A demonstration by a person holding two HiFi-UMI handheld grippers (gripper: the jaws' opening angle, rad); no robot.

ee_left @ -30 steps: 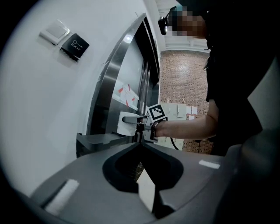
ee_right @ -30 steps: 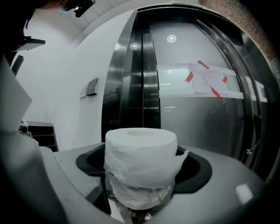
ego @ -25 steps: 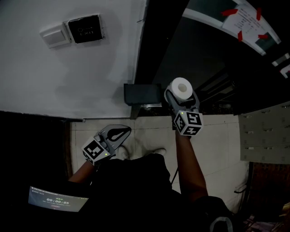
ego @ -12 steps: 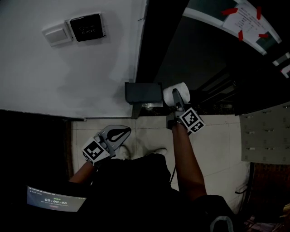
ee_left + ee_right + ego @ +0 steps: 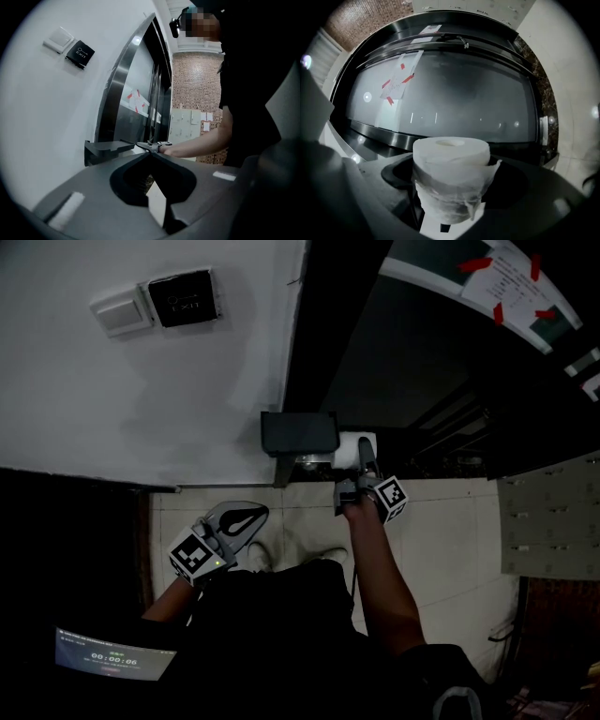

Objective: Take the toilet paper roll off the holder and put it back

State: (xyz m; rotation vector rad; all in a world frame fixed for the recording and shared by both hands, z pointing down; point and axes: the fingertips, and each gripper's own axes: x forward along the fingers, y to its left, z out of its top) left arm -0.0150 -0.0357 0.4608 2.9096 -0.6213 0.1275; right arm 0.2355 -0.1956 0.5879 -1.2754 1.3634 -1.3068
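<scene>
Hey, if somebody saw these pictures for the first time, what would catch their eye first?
The white toilet paper roll stands out, clamped in the right gripper close beside the dark holder on the white wall. Next comes the left gripper, shut and empty, held low and well apart from the holder.

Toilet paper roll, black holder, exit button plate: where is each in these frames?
toilet paper roll (image 5: 450, 187), right gripper view, on its wrapped side wall.
black holder (image 5: 298, 431), head view, on its top face.
exit button plate (image 5: 183, 298), head view, on its dark front.
</scene>
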